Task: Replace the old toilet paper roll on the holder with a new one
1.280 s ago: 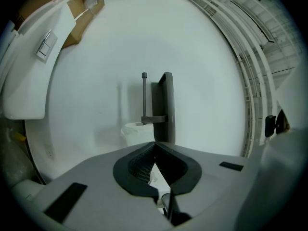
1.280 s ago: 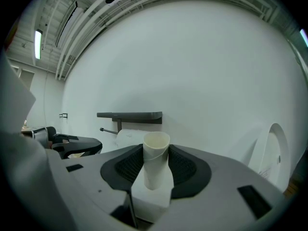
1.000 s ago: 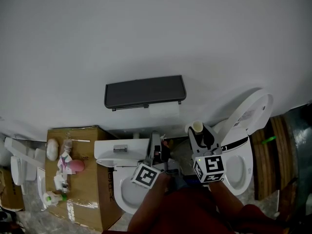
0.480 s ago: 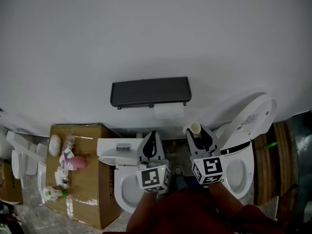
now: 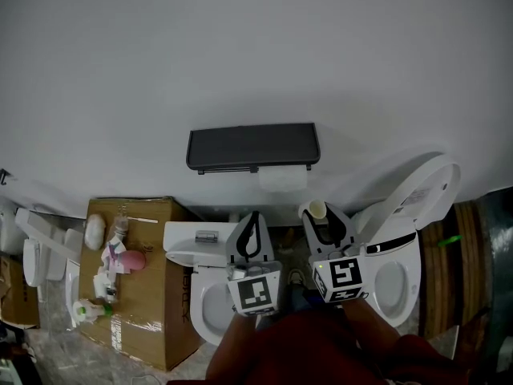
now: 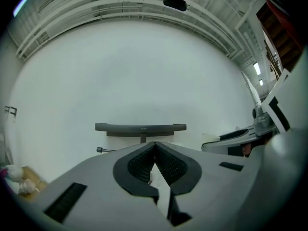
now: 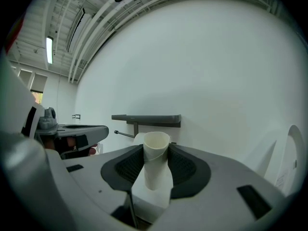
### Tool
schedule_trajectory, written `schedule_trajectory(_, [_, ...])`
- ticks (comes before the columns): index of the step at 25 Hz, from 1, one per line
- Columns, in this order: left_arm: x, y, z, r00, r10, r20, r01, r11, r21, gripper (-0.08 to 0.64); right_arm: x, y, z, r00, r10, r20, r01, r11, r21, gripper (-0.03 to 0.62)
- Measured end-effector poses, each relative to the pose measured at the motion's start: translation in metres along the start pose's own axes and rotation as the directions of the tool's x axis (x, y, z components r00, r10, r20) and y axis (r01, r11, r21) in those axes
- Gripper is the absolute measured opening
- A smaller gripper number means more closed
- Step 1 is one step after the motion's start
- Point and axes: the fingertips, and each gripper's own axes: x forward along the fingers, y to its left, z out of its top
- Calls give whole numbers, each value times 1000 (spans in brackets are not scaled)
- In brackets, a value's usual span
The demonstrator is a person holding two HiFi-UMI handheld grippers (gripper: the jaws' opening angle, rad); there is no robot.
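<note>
Left tongs [image 5: 254, 218]: lower centre of the head view, clenched. The pads meet at the tips with nothing between them, and they point at the wall [image 5: 240, 54].
Right tongs [image 5: 324, 215]: just right of the left tongs, also aimed at the wall, grasping the tube.
Tube [image 7: 155, 165]: bare cream cardboard core, pinched between the right pads. Its open end pokes out past the tips toward the wall; in the head view it shows as a pale ring.
Holder [image 5: 253, 146]: dark flat-topped holder on the wall, centre of the frame, above and beyond both tongs and well apart from them.
Bar [image 6: 107, 150]: thin metal rod with a knob end, under the holder. It sticks out to the left in both gripper views.
Roll [image 5: 282, 179]: white paper under the holder's right end, up against the wall.
Marker cubes: one on each tongs, near the bottom edge of the head view. The left cube [image 5: 255, 293] and the right cube [image 5: 342, 277] are both close to the red sleeves.
Left toilet [image 5: 191, 239]: white, lower centre-left, partly under the left tongs.
Right toilet [image 5: 417, 195]: white, lower right, lid up against the wall.
Box [image 5: 152, 311]: brown cardboard, lower left beside the left toilet. Small bottles and clutter sit on top, too small to tell.
</note>
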Motion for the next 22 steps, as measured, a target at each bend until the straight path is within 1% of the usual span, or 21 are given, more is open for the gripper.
schedule_trajectory(7, [0,-1,3,1000,4,0,-4,1000,-10,17,-2,-1,4,1000,3,4,-3,1000,4,164])
schedule_trajectory(11, [-1,-1,-3,1000,4,-26,-4,1000,-6,17,-3,-3,3,1000,-2,3,2,1000,7,164])
schedule_trajectory(15, [0,-2,-3,1000,0,-27,-1,1000,-16,17,-5,-4,3,1000,-7,4,6,1000,7,164])
schedule_trajectory(18, [1,-2,0,1000,-1,-13,0,1000,-26,17,-5,-4,3,1000,-7,3,7,1000,3,164])
schedule_trajectory(22, [3,-2,-1,1000,-5,-11,4,1000,-23,17,-3,-5,2,1000,-11,0,11,1000,3,164])
